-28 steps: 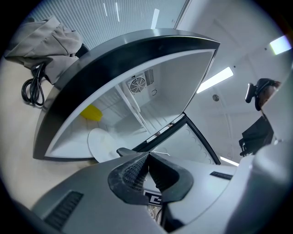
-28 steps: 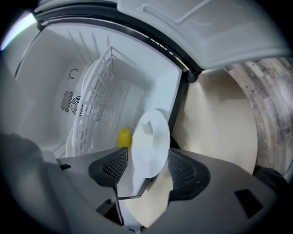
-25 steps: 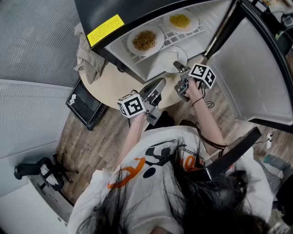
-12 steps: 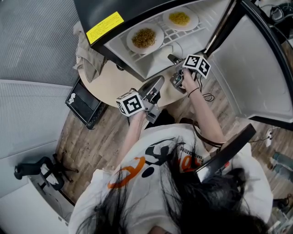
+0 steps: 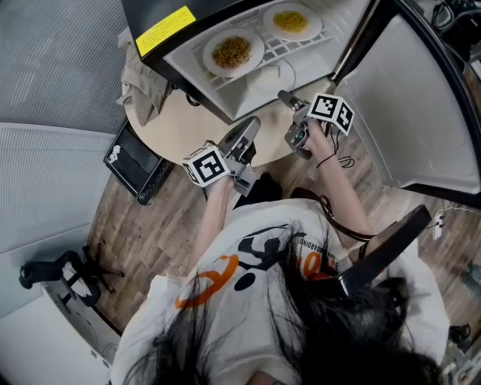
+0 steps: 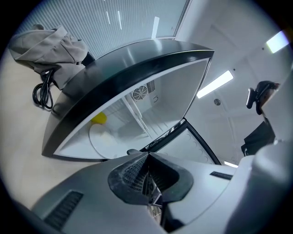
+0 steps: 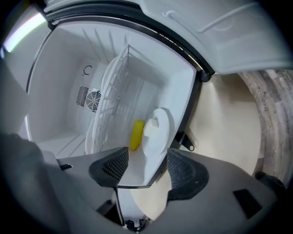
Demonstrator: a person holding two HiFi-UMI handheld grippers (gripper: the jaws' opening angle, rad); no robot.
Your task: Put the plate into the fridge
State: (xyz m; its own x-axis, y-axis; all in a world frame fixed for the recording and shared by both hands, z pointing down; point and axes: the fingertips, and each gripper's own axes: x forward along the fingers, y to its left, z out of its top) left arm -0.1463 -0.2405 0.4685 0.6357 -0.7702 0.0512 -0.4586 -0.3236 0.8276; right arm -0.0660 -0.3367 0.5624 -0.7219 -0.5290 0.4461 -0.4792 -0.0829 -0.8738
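Note:
A white plate [image 5: 264, 75] lies on the floor of the open mini fridge [image 5: 225, 105], under the wire shelf. In the right gripper view the plate [image 7: 155, 132] carries white food and a yellow piece. My right gripper [image 5: 287, 98] is open just outside the fridge's front edge, apart from the plate; its jaws [image 7: 145, 157] stand spread with the fridge's lower edge between them. My left gripper [image 5: 250, 125] is shut and empty over the round table, in front of the fridge. In the left gripper view, past the gripper [image 6: 146, 157], the plate [image 6: 103, 135] shows inside.
Two plates of noodles [image 5: 231, 51] [image 5: 291, 21] sit on the wire shelf. The fridge door [image 5: 421, 113] stands open at the right. A grey cloth [image 5: 143, 79] and a cable lie on the beige table [image 5: 188, 128] left of the fridge. A black device [image 5: 135, 162] stands on the wood floor.
The right gripper carried the plate from the fridge's front edge further in, let go of it and drew back a little. The left gripper stayed shut in place.

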